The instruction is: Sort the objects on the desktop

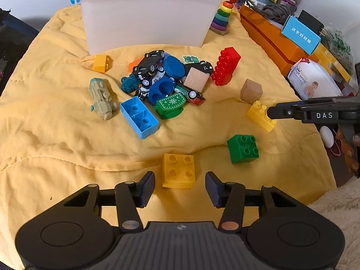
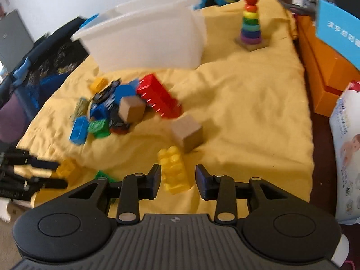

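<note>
Left gripper (image 1: 180, 187) is released, square brick (image 1: 178, 171) between its jaws. Right gripper (image 2: 178, 181) is released, long brick (image 2: 174, 172) between its jaws. Risk: soft quilt (image 1: 56, 135) tilts bricks, causing slip at closure.

Yellow 2x2 brick (image 1: 178, 171): studs up, front of yellow cloth (image 1: 56, 135). Green 2x2 brick (image 1: 243, 148): tilted, just right. Long yellow brick (image 2: 174, 173): near wooden cube (image 2: 187, 132). Red brick (image 1: 226, 65), toy cars & misc. piled centre. White bin (image 1: 146, 20) behind; contents not visible.
</note>
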{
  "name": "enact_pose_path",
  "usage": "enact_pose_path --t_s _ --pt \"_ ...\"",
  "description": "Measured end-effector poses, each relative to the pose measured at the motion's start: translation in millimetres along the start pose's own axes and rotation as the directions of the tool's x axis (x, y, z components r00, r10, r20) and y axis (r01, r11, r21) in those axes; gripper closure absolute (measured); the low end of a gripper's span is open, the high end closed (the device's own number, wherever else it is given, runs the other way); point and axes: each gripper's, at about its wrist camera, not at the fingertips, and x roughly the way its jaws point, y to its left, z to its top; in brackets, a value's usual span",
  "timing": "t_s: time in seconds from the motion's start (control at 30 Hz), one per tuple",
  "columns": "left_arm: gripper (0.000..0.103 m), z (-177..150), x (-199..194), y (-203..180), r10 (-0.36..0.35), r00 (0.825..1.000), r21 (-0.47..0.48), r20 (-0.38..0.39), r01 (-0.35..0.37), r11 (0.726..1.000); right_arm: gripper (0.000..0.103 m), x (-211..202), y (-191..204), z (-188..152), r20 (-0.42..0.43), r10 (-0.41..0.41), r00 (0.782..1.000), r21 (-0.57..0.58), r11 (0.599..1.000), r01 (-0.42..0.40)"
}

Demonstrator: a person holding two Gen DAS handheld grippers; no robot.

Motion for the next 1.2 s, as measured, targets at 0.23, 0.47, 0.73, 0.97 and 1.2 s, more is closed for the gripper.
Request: enact_pose_path --t_s 0.23,0.47,0.73,0.97,1.2 --pt "0.047 1 4 -4 0.017 1.000 0.013 0.008 -0.018 1.000 0.051 -3 23 1 0.019 -0.047 0.999 -0.208 0.977 0.050" --pt "0.067 -1 14 -10 0.002 1.000 0.077 0.001 -0.002 0.997 0.063 23 30 -10 -0.045 -0.122 0.992 -0.282 0.954 0.105" --pt "0.067 26 -21 0 -0.035 0.995 0.080 0.098 0.027 0.996 0.076 7 42 0 -0.036 -0.109 0.993 -0.330 0.940 0.091" --pt "0.067 117 -70 30 -0.013 0.933 0.019 0.359 0.007 1.000 0.076 -26 62 70 0.196 -0.060 0.979 -0.360 0.924 0.129" --pt "0.067 201 -59 46 0.059 0.881 0.032 0.469 -0.083 0.996 0.076 -22 77 154 0.368 -0.044 0.929 -0.309 0.936 0.167"
